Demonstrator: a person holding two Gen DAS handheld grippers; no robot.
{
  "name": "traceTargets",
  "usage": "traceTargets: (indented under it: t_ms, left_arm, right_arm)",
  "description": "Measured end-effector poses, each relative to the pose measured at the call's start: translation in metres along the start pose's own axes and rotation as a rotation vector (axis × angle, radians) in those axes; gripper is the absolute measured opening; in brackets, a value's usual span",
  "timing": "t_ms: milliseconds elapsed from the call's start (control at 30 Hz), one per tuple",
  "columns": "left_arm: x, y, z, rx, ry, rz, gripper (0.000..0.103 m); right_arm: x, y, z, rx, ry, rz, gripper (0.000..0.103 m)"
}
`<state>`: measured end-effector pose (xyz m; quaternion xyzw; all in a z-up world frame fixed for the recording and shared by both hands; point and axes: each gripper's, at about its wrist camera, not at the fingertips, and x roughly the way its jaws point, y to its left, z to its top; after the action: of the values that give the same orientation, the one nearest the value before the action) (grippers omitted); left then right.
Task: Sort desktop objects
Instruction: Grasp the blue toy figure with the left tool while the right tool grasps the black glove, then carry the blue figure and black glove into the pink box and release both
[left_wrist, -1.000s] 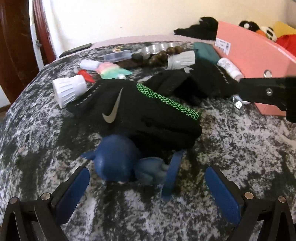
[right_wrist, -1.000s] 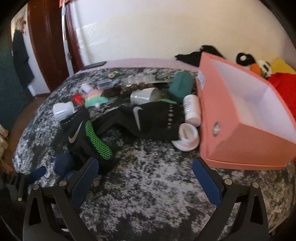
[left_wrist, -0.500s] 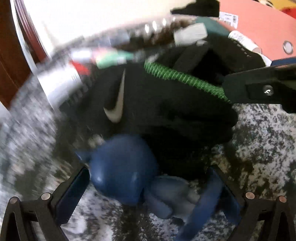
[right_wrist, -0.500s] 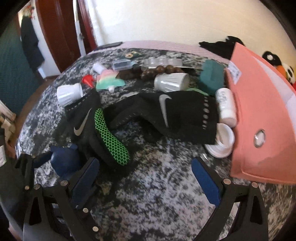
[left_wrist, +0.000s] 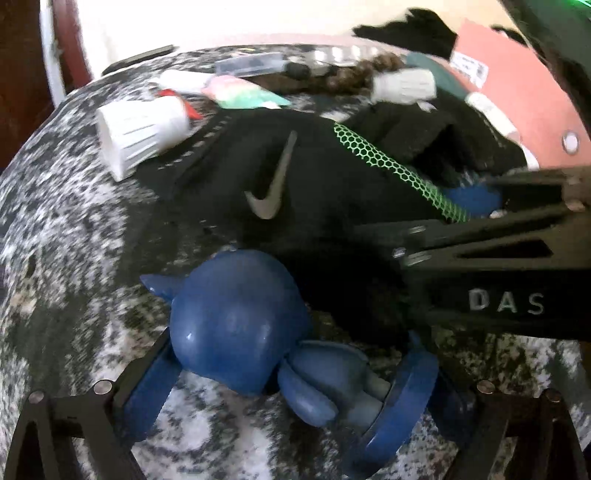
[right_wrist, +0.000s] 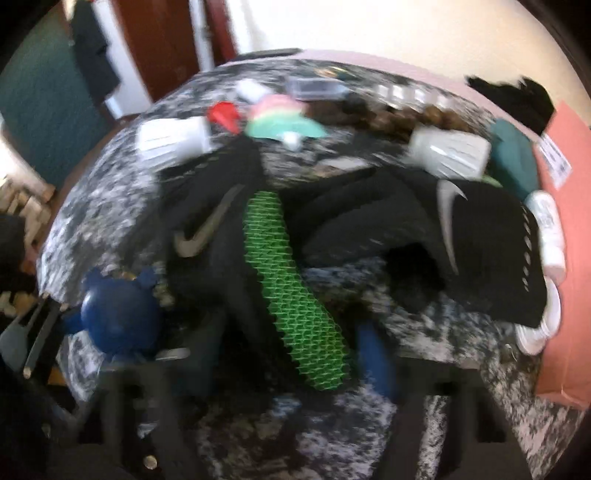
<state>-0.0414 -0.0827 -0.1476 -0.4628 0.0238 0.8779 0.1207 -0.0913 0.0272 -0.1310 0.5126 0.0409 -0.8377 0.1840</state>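
A blue toy figure (left_wrist: 240, 321) lies on the mottled table, between the pads of my left gripper (left_wrist: 284, 391); the jaws have narrowed against it. It also shows in the right wrist view (right_wrist: 118, 317). A black Nike glove with a green mesh strip (left_wrist: 295, 184) lies just behind it. My right gripper (right_wrist: 295, 354) straddles the cuff end of that glove (right_wrist: 295, 280), its pads close on both sides; the view is blurred. A second black glove (right_wrist: 461, 236) lies to the right, beside the pink box (right_wrist: 569, 236).
Two white ribbed cups (left_wrist: 140, 129) (right_wrist: 450, 155), a red piece (right_wrist: 225, 114), a pastel toy (right_wrist: 280, 122), brown beads (left_wrist: 354, 74), a teal pouch (right_wrist: 513, 158), a white bottle (right_wrist: 550, 229) and a white lid (right_wrist: 539, 325) lie around the gloves.
My left gripper moved forward and narrowed around the blue toy. My right gripper moved left and down over the green-striped glove and its jaws narrowed.
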Motion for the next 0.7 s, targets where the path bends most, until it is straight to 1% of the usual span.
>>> traceTargets:
  t_ms: [33, 133, 233, 300, 367, 533, 700]
  left_arm:
    - [-0.003, 0.003, 0.0, -0.016, -0.004, 0.002, 0.097]
    - [-0.021, 0.012, 0.0, -0.059, -0.042, 0.001, 0.097]
    - [-0.042, 0.016, 0.001, -0.068, -0.093, 0.006, 0.097]
    - [-0.06, 0.016, -0.001, -0.07, -0.127, 0.005, 0.097]
    - [-0.073, 0.014, -0.002, -0.067, -0.145, 0.007, 0.097]
    - [-0.111, -0.001, -0.002, -0.036, -0.201, 0.021, 0.097]
    - [-0.143, -0.028, 0.002, -0.01, -0.248, -0.012, 0.097]
  right_arm:
    - [-0.003, 0.003, 0.0, -0.005, -0.002, 0.009, 0.019]
    - [-0.018, 0.01, -0.004, -0.011, -0.024, 0.01, 0.012]
    - [-0.043, 0.013, -0.01, -0.009, -0.064, 0.015, 0.011]
    - [-0.065, 0.017, -0.014, -0.017, -0.11, 0.002, 0.011]
    - [-0.09, 0.019, -0.019, -0.023, -0.153, -0.002, 0.011]
    - [-0.153, 0.024, -0.036, -0.038, -0.254, -0.004, 0.01]
    - [-0.219, 0.023, -0.059, -0.044, -0.354, -0.026, 0.01]
